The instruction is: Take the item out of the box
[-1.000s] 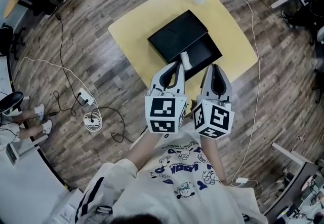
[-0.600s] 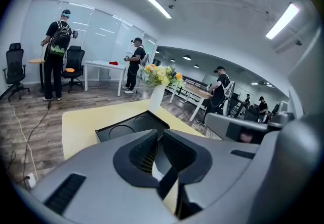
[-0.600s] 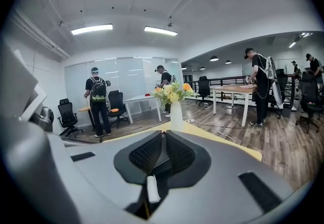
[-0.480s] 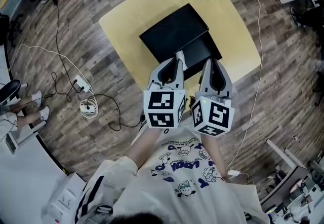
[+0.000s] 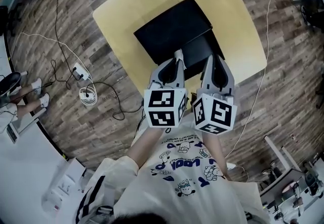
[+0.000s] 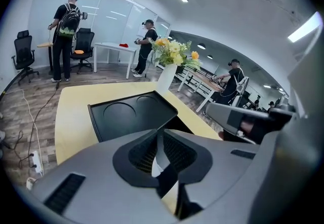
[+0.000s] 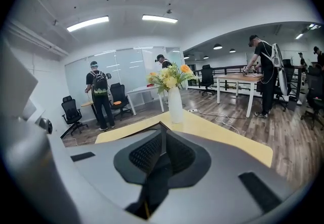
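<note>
Only the left gripper view shows the white item pinched in the left gripper near the black box; the right gripper is clenched empty; the shirt print is illegible.

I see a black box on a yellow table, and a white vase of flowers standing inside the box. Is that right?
Not quite. The white vase of flowers stands on the yellow table itself, past the black box, not inside it. The right gripper view shows this best. The rest is right.
</note>
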A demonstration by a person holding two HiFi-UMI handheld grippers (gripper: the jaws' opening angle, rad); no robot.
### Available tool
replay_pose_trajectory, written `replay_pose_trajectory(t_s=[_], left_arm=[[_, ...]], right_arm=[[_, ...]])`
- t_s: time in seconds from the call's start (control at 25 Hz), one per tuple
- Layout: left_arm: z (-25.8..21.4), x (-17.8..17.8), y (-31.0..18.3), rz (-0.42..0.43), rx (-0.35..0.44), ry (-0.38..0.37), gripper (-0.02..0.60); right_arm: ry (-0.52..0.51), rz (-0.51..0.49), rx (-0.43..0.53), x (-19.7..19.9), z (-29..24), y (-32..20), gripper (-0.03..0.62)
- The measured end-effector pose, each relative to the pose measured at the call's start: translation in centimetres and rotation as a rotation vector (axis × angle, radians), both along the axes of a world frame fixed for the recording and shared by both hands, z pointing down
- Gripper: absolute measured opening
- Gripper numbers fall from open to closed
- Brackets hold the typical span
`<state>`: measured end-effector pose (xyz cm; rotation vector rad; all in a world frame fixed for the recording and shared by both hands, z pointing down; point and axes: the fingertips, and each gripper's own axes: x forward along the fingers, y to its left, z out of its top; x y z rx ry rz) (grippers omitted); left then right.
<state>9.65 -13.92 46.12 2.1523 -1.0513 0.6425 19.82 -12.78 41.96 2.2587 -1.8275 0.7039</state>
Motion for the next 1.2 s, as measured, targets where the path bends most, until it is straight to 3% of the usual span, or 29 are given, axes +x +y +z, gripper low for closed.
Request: replay_pose_trajectory(t_s=[0.72,1.2], left_arm=[[5.2,0.7,0.8,-0.061,-0.207,-0.046,0.159],[8.5,-0.2,1.0,-0.199,-0.338,-0.141,0.229]], right_arm=[[-0.050,-0.035,-0.076,1.2,3.5,-0.5,0.043],[-0.079,-0.046,-0.105,2.8,5.2,-1.0,0.043]])
